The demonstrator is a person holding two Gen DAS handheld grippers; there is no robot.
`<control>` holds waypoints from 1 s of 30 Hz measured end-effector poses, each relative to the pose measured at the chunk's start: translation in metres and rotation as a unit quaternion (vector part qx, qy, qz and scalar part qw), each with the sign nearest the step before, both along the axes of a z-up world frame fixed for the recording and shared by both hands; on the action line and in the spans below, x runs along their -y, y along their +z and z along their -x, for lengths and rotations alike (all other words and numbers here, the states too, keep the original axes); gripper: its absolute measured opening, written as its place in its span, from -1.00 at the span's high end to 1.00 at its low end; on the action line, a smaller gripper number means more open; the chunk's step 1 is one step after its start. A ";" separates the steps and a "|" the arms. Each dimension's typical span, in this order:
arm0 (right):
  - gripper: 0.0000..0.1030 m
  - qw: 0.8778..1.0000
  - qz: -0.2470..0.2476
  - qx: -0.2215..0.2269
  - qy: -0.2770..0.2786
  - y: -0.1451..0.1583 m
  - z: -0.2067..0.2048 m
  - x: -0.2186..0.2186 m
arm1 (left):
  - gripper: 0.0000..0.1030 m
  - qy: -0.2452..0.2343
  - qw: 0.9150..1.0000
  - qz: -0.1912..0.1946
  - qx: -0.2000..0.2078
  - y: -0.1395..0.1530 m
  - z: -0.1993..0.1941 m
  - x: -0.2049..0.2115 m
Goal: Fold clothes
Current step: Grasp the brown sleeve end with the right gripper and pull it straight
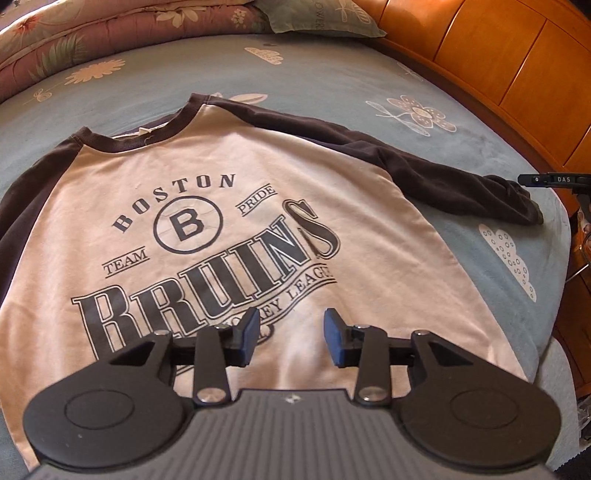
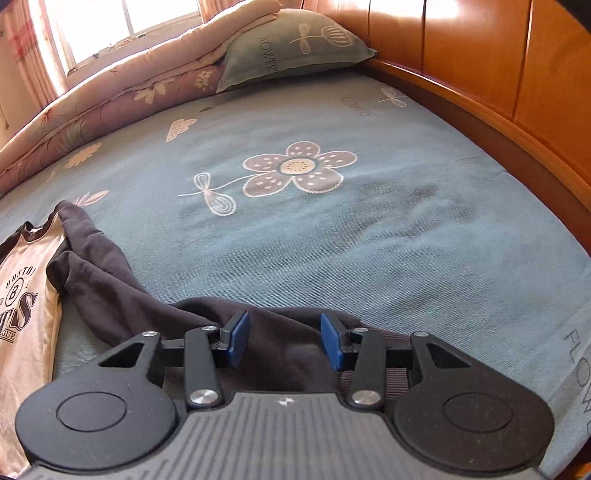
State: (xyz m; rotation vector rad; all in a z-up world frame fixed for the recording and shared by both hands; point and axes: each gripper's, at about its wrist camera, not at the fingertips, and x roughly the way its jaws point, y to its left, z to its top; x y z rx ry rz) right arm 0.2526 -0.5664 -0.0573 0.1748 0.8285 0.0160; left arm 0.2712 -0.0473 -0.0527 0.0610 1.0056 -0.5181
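Note:
A cream sweatshirt (image 1: 207, 236) with dark sleeves and a "Boston Bruins" print lies flat, front up, on the blue bed sheet (image 1: 332, 96). My left gripper (image 1: 290, 338) hovers open over its lower hem area, with nothing between the blue pads. The right sleeve (image 1: 443, 177) stretches out toward the bed's edge. In the right wrist view that dark sleeve (image 2: 122, 288) runs from the shirt body (image 2: 29, 295) to its cuff, and my right gripper (image 2: 284, 339) stands open just above the cuff end with fabric below the pads.
A rolled floral quilt (image 2: 122, 96) and a teal pillow (image 2: 291, 48) lie along the far side. A wooden headboard (image 2: 498, 74) borders the right. The flower-printed sheet (image 2: 406, 221) spreads beyond the sleeve. A window (image 2: 110, 26) is behind the quilt.

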 end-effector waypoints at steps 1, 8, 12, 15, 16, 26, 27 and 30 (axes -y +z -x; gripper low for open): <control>0.06 1.000 -0.003 0.002 -0.010 0.000 0.006 0.008 | 0.20 0.006 1.000 0.009 -0.002 0.000 0.002 0.003; 0.06 0.999 -0.014 -0.002 -0.052 -0.029 0.000 0.044 | 0.15 0.036 0.999 0.036 -0.016 -0.006 0.011 0.021; 0.06 0.999 -0.020 0.020 -0.024 -0.028 -0.005 0.034 | 0.07 0.047 0.998 0.035 -0.019 -0.010 0.014 0.027; 0.08 0.999 -0.025 0.025 0.033 -0.021 -0.028 0.003 | 0.06 0.057 0.997 0.037 -0.024 -0.013 0.013 0.028; 0.10 0.998 -0.027 0.026 0.054 -0.019 -0.036 -0.009 | 0.06 0.059 0.997 0.038 -0.026 -0.014 0.013 0.027; 0.22 0.979 -0.053 0.019 0.197 -0.025 -0.104 -0.111 | -0.12 0.051 0.997 0.048 -0.030 -0.022 0.011 0.027; 0.22 0.978 -0.056 0.018 0.202 -0.027 -0.106 -0.115 | -0.12 0.050 0.997 0.050 -0.029 -0.022 0.012 0.026; 0.18 0.974 -0.067 0.013 0.217 -0.034 -0.113 -0.128 | -0.15 0.050 0.996 0.061 -0.028 -0.024 0.011 0.024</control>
